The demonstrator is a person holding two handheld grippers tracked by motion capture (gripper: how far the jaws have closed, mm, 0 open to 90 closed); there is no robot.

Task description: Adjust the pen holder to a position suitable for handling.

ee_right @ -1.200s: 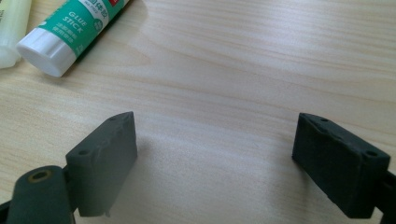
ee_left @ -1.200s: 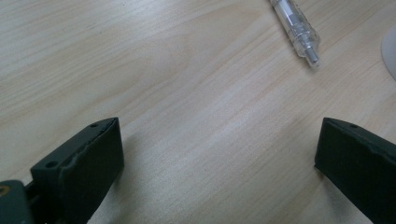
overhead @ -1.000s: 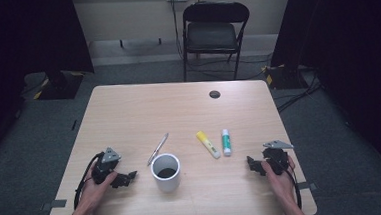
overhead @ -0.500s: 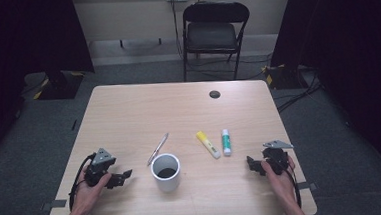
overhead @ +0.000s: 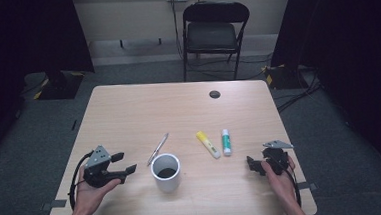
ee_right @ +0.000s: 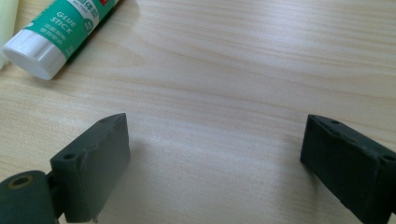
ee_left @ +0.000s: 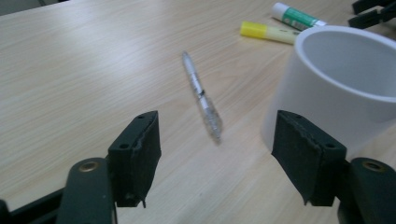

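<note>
A white cup (overhead: 166, 172) stands near the table's front middle. A clear pen (overhead: 158, 148) lies just behind it, and a yellow highlighter (overhead: 208, 144) and a green-labelled glue stick (overhead: 225, 142) lie to its right. My left gripper (overhead: 124, 161) hovers left of the cup, open, and its jaws have just been closing with nothing between them. In the left gripper view the left gripper (ee_left: 217, 158) frames bare wood, with the pen (ee_left: 201, 95) ahead and the cup (ee_left: 336, 88) at the right. My right gripper (ee_right: 215, 158) stands open over bare wood, short of the glue stick (ee_right: 60, 30).
The wooden table (overhead: 128, 111) has a round cable hole (overhead: 214, 94) near its far edge. A black folding chair (overhead: 212, 33) stands behind the table. Cables trail from both grippers over the front edge, and the floor around is dark carpet.
My left gripper has lifted slightly off the table and its jaws have narrowed. The right gripper, cup, pen, highlighter and glue stick have not moved.
</note>
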